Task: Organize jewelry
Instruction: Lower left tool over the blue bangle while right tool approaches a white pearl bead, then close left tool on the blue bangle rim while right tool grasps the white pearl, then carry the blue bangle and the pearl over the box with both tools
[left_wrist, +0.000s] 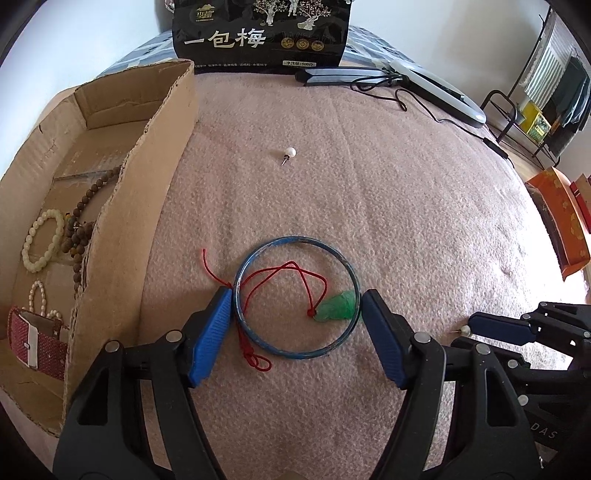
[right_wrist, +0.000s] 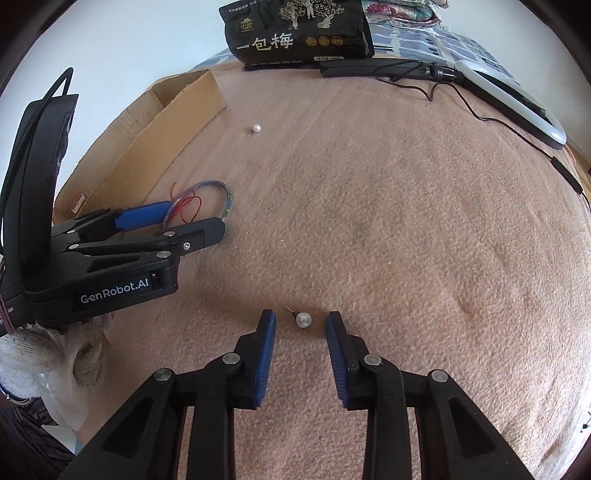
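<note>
A blue bangle (left_wrist: 295, 354) lies flat on the pink blanket, with a red cord and its green pendant (left_wrist: 336, 306) inside the ring. My left gripper (left_wrist: 297, 295) straddles the bangle and its blue pads (left_wrist: 210, 332) touch the rim on both sides. The right wrist view shows this gripper (right_wrist: 195, 218) from the side at the bangle (right_wrist: 227, 195). A pearl stud earring (right_wrist: 303, 319) lies between the tips of my right gripper (right_wrist: 300, 315), with a gap on each side. A second pearl stud (left_wrist: 289, 151) lies farther back.
A cardboard box (left_wrist: 110, 184) at the left holds bead bracelets (left_wrist: 40, 236) and a red strap. A black snack bag (left_wrist: 262, 33), a ring light (left_wrist: 436, 86) and its cable lie along the far edge. An orange box (left_wrist: 561, 221) stands at the right. A gloved hand (right_wrist: 29, 354) holds the left gripper.
</note>
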